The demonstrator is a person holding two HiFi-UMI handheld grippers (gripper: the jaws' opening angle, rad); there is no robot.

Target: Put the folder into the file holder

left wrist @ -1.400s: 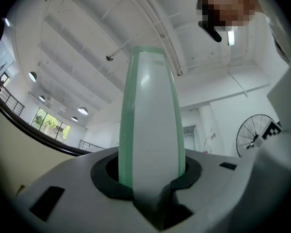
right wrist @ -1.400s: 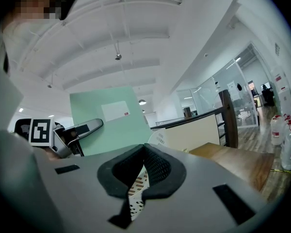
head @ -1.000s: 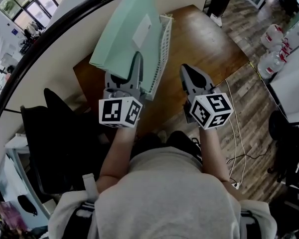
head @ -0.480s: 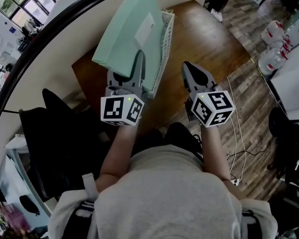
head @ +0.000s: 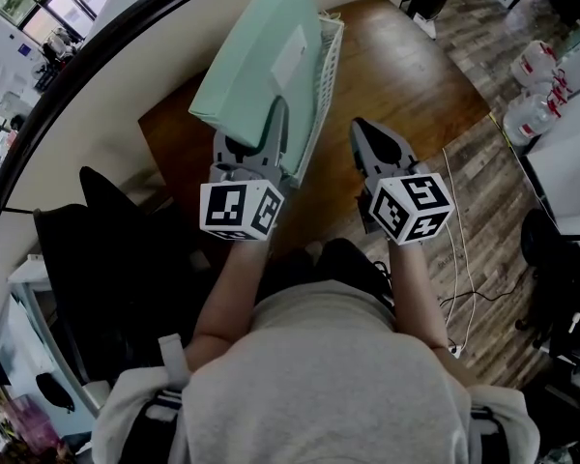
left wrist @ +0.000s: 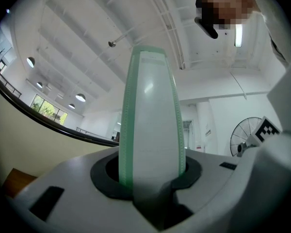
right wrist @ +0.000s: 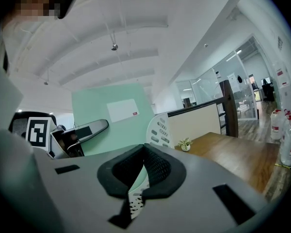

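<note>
Grip point is the near edge of the folder: the left hand-held gripper is clamped across its thickness, apparently so that the far end stays free to enter the file holder. The folder stands on edge over the left side of the white lattice holder, which sits on the wooden counter. Whether its lower edge has reached the holder's floor cannot be told. Its long axis runs near to far, in line with the holder, with the far end tilted up. The labelled face is turned right. The right hand-held gripper hovers just right of the holder, jaws together on nothing, probably held clear in reserve to steady the holder.
</note>
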